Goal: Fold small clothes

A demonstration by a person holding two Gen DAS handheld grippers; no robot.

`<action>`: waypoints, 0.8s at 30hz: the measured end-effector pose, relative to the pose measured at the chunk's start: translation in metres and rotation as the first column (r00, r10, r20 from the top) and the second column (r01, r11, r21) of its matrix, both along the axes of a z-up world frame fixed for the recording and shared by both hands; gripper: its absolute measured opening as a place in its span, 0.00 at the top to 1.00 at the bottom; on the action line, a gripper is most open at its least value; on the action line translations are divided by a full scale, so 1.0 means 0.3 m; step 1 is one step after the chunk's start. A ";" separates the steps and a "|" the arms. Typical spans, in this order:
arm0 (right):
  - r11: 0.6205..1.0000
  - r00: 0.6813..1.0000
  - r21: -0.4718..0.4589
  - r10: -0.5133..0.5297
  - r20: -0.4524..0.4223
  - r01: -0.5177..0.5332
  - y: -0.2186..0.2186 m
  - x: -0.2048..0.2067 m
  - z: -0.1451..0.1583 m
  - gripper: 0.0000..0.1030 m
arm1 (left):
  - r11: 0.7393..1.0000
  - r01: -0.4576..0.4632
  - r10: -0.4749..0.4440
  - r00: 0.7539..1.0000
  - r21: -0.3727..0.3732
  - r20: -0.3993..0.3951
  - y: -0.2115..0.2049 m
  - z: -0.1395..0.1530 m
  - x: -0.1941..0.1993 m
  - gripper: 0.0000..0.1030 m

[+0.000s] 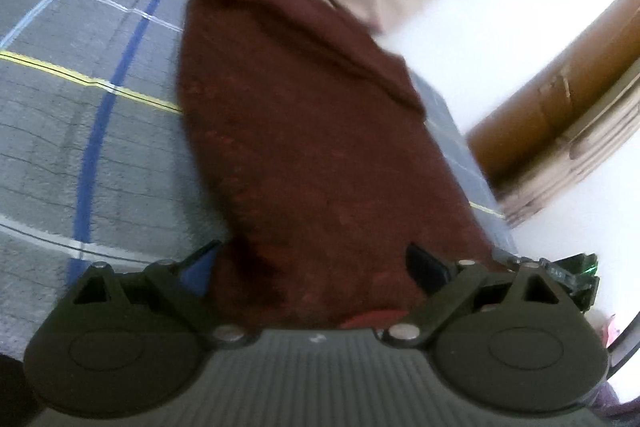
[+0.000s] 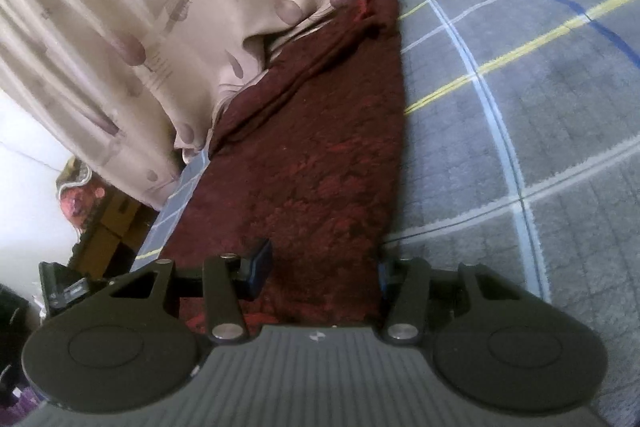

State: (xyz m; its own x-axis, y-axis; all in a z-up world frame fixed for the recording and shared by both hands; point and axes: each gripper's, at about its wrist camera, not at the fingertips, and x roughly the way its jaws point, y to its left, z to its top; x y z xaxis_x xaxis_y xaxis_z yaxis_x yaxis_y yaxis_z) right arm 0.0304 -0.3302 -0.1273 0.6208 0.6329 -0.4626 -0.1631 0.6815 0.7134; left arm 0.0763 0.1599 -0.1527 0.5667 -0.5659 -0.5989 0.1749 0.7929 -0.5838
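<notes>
Lying lengthwise ahead of both tools, one maroon garment [image 2: 316,167] stretches along the edge of the plaid bed [image 2: 540,107], its long axis running away toward a beige curtain [image 2: 132,27]. Left tool [image 1: 312,263] and right tool [image 2: 320,271] both straddle its near end, released, equally near

Maroon garment [image 2: 316,163]: soft matt cloth, nubby mottled weave.
Plaid blanket [image 2: 540,115]: grey fleece, fuzzy, matt.
Curtain [image 2: 132,11]: beige satin-like cloth, glossy, printed.
Right gripper [image 2: 320,273]: matt black plastic, ribbed grey housing, shiny metal pins.
Cardboard box [image 1: 560,99]: dull brown paperboard.
</notes>
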 end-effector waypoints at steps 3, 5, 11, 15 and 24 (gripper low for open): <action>0.999 1.000 0.045 0.011 -0.013 -0.010 -0.022 0.005 -0.004 0.47 | 0.997 0.015 -0.018 0.999 -0.080 -0.034 0.011 -0.012 0.032 0.06; 0.998 0.999 0.046 0.032 -0.041 -0.030 -0.022 0.019 0.002 0.45 | 0.994 0.006 -0.011 0.999 -0.106 -0.042 0.005 -0.016 0.059 0.06; 0.996 0.995 0.058 0.067 -0.080 -0.062 0.002 0.075 0.015 0.44 | 0.997 0.020 -0.019 1.000 -0.073 0.007 -0.029 -0.014 0.102 0.06; 0.998 0.993 0.004 0.057 -0.100 -0.057 0.029 0.087 -0.017 0.88 | 0.998 -0.007 0.008 1.000 -0.060 0.020 -0.008 -0.039 0.073 0.74; 0.995 0.996 0.093 0.028 -0.085 -0.020 0.007 0.059 -0.041 0.88 | 0.986 -0.061 0.060 0.998 -0.157 -0.013 0.059 -0.068 0.016 0.81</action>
